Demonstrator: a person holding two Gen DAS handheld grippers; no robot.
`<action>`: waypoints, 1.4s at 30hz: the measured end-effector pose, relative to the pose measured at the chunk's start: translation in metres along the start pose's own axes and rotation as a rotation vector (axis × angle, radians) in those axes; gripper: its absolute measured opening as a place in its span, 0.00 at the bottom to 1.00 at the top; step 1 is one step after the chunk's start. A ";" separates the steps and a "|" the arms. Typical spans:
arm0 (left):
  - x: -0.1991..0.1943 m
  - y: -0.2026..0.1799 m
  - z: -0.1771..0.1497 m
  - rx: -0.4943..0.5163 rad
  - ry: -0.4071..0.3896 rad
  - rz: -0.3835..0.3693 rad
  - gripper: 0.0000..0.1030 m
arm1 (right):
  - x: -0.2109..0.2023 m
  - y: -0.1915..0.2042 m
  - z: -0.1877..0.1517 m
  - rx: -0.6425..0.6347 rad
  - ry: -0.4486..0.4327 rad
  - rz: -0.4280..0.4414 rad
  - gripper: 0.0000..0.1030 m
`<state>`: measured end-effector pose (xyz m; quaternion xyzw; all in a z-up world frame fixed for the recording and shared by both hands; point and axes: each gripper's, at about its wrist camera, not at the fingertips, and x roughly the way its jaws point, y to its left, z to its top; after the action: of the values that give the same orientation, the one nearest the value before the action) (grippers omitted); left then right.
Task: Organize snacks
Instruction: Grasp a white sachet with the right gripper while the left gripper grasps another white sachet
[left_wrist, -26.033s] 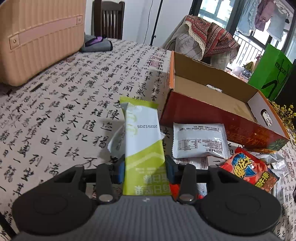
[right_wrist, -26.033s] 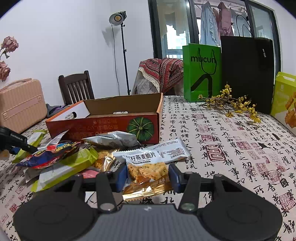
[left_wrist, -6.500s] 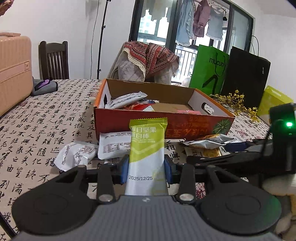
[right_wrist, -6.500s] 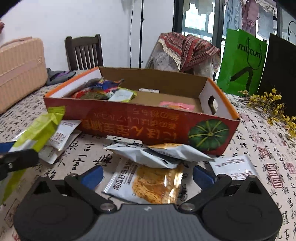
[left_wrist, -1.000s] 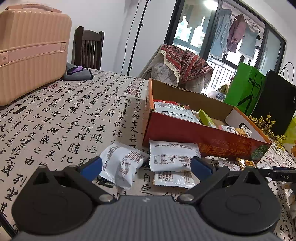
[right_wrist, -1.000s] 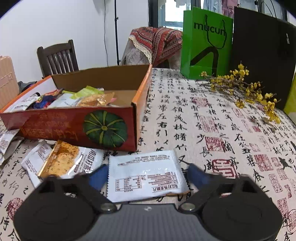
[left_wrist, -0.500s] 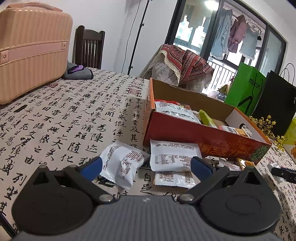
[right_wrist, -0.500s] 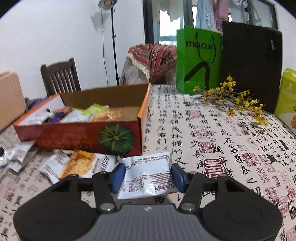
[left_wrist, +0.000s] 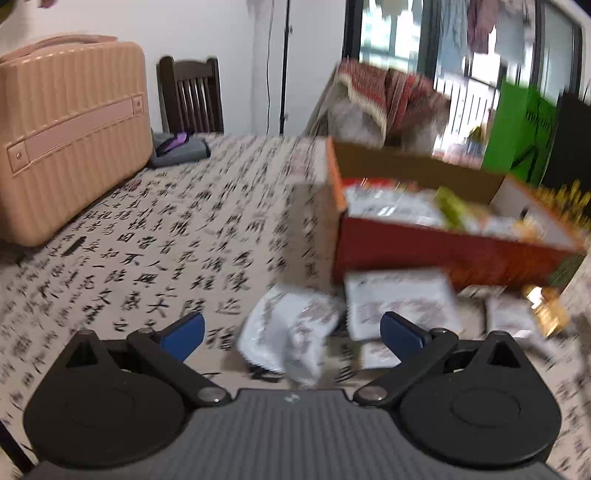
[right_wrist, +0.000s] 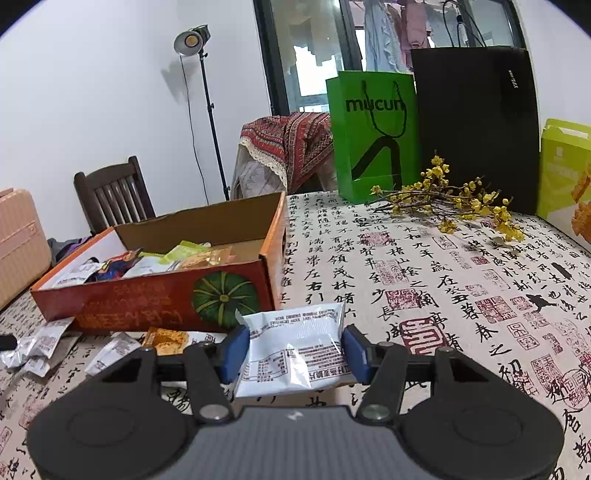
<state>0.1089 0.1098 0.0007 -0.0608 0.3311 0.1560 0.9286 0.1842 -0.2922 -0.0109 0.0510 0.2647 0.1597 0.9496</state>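
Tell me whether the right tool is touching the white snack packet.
Touching. Right wrist view: the right tool pinches the white snack packet on both sides.

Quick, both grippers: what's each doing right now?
Left gripper: open, holding nothing.
Right gripper: shut on a flat white printed snack packet.

A: Left gripper (left_wrist: 291, 334), state?
B: Blue fingers (left_wrist: 184, 332) spread wide, nothing pinched between them. View is motion-blurred. Body level, pointing forward just above the bench.

A: Right gripper (right_wrist: 293, 349)?
B: Fingers (right_wrist: 233, 349) drawn in, both blue pads pressing the side edges of a white packet (right_wrist: 295, 347). Packet lifted, tilted up ahead of the fingertips. Body level, sharp view.
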 end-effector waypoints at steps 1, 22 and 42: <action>0.004 0.001 0.000 0.013 0.019 0.018 1.00 | 0.000 0.000 0.000 0.005 -0.002 0.002 0.54; 0.035 0.009 -0.002 0.031 0.055 -0.030 0.95 | 0.001 -0.001 -0.003 0.015 0.002 -0.017 0.56; 0.006 0.016 -0.007 0.014 -0.025 -0.038 0.43 | 0.002 0.000 -0.004 0.007 0.003 -0.019 0.57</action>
<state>0.1035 0.1246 -0.0087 -0.0584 0.3195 0.1366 0.9359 0.1838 -0.2914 -0.0151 0.0513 0.2671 0.1497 0.9506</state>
